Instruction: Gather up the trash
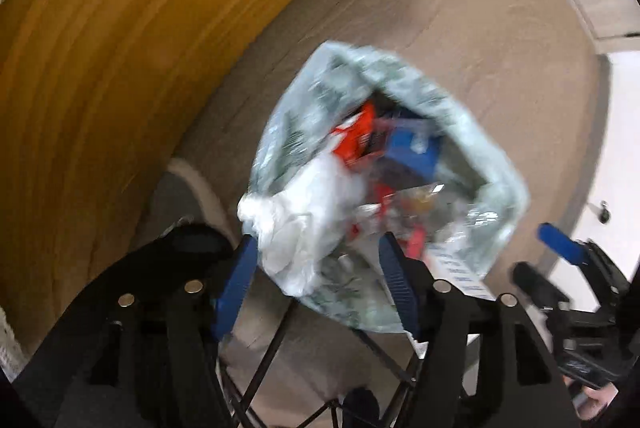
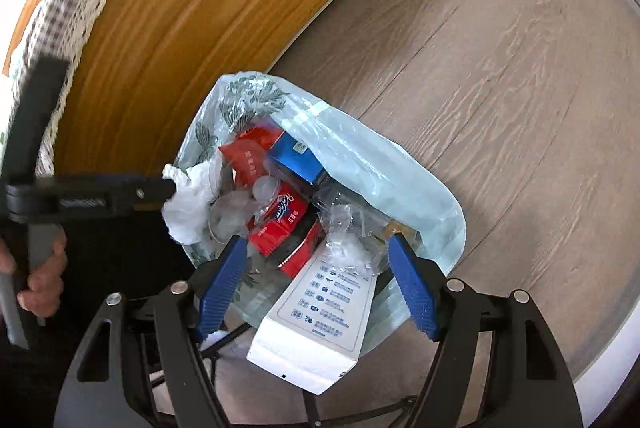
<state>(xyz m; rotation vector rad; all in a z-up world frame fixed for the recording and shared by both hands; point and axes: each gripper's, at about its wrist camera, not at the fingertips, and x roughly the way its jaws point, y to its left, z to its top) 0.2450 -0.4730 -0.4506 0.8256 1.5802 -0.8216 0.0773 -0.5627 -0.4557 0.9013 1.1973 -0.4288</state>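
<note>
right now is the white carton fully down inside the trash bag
No, the white carton sticks out over the rim of the trash bag, with only its upper end inside.

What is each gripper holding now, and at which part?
Nothing. The left gripper and the right gripper both stand open above the trash bag, pads clear of the crumpled white tissue.

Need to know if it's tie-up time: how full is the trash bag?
Full: trash bag is open, white carton sticking out over its rim.

left gripper [image 1: 316,284]: points down, jaws spread apart, nothing pinched
right gripper [image 2: 316,288]: angled down, jaws spread apart
hand [image 2: 40,268]: wrapped round handle
</note>
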